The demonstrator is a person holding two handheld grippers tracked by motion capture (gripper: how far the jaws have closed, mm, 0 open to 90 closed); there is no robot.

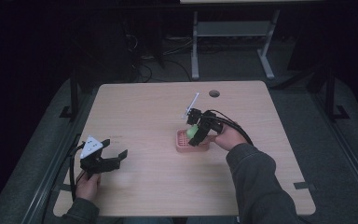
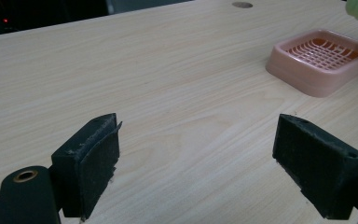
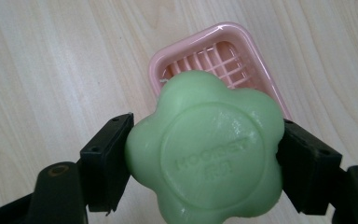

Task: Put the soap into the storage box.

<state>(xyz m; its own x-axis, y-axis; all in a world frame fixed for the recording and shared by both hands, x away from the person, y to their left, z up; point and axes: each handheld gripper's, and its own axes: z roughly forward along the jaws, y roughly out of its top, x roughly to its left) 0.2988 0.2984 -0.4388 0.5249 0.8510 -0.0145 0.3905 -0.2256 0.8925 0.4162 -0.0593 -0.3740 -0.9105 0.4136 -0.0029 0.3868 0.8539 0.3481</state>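
The right gripper point(image 3: 205, 163) is clamped on a green flower-shaped soap point(image 3: 205, 154), one jaw on each flank, and the bar hangs over the pink soap dish point(image 3: 242, 39) that peeks out at upper centre of the right gripper view. In the high view the soap point(image 1: 192, 131) sits just right of centre, directly above the dish point(image 1: 182, 145) on the wooden table point(image 1: 144, 107). It looks like a solid, stiff bar with some heft, its surface waxy and probably slick, so the scalloped edge matters: the pads seem seated in the dips between lobes, which I judge the safest hold, since a grip on a rounded lobe could squirt it loose. Squeezing hard may dent it. At lower left of the high view, the left gripper point(image 1: 103, 156) waits with jaws spread wide, grasping nothing, low over bare table.
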